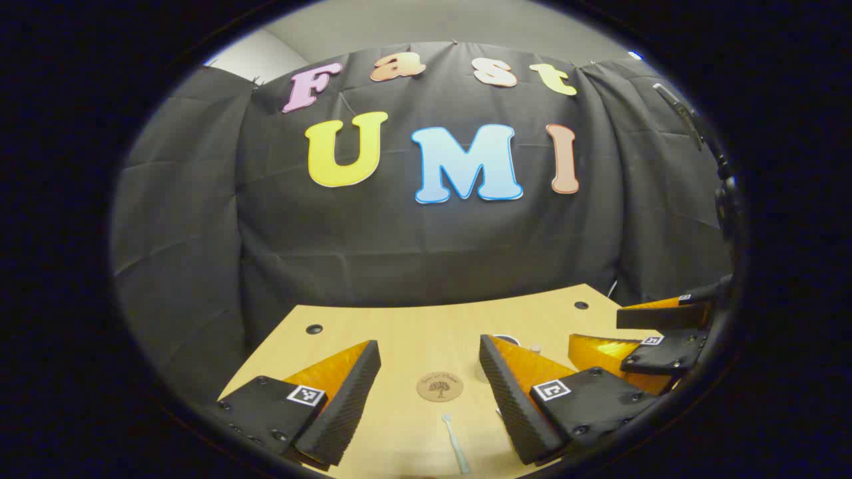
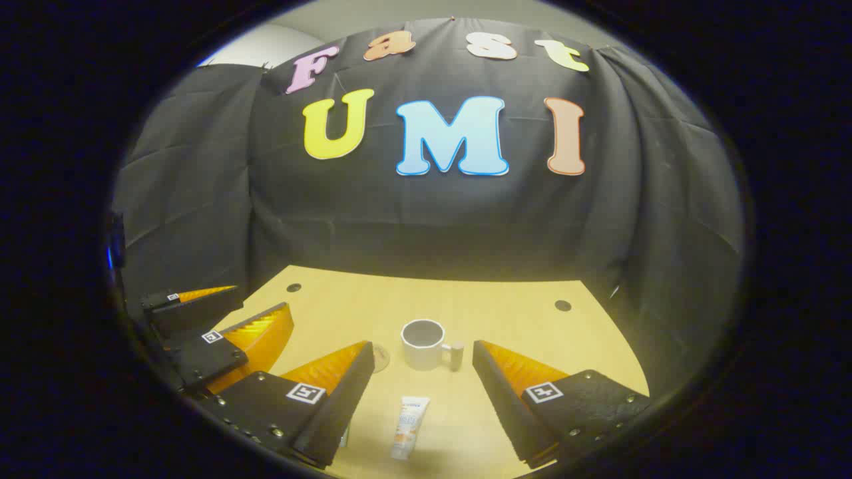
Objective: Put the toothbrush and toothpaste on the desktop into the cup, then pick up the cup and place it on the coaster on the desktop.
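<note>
In the right gripper view a white cup (image 2: 424, 344) stands upright on the wooden desktop (image 2: 506, 319), handle to the right. A white toothpaste tube (image 2: 411, 418) lies in front of it, between my right gripper's (image 2: 422, 346) open fingers. The round brown coaster (image 1: 440, 386) lies flat in the left gripper view, and a pale toothbrush (image 1: 456, 442) lies just before it, between my left gripper's (image 1: 429, 342) open fingers. The cup (image 1: 534, 347) peeks out behind that gripper's right finger. Both grippers hover above the desktop and hold nothing.
The other gripper shows beside each view: the right gripper (image 1: 596, 326) open at the right, the left gripper (image 2: 261, 299) open at the left. Small dark holes (image 2: 563, 305) mark the desktop's far corners. Black cloth walls stand close behind and beside the desk.
</note>
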A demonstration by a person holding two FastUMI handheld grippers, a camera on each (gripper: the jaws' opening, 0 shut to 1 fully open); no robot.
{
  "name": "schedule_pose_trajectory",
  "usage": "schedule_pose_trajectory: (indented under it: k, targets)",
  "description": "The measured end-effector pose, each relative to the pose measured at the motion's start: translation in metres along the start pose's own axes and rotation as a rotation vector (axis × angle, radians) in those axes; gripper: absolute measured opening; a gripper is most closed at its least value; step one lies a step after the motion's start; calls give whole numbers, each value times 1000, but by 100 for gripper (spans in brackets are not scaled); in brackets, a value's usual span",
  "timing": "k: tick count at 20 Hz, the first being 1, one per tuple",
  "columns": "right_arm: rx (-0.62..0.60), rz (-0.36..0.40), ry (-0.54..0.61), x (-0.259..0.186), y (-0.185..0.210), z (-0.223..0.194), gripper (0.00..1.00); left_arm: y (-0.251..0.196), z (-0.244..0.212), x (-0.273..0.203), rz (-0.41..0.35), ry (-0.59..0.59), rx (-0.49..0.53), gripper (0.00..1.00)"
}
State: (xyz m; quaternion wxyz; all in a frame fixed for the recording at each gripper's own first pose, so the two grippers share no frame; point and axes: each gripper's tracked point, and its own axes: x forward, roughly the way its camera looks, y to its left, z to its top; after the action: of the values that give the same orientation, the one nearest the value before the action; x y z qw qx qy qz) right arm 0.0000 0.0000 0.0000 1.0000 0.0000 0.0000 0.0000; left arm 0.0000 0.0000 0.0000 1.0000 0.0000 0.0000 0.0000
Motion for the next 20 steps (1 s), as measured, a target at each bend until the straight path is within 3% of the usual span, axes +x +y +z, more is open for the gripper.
schedule_pose_trajectory:
  k: [11, 13, 20]
  targets:
    - [18, 15, 210, 31, 2, -49, 93, 1, -61, 19, -3, 180, -46, 100]
    - [19, 19, 256, 34, 2, -60, 94, 1, -75, 21, -9, 219, -53, 94]
    - [32, 36, 378, 50, 9, -100, 94, -7, -132, 34, -35, 364, -64, 98]
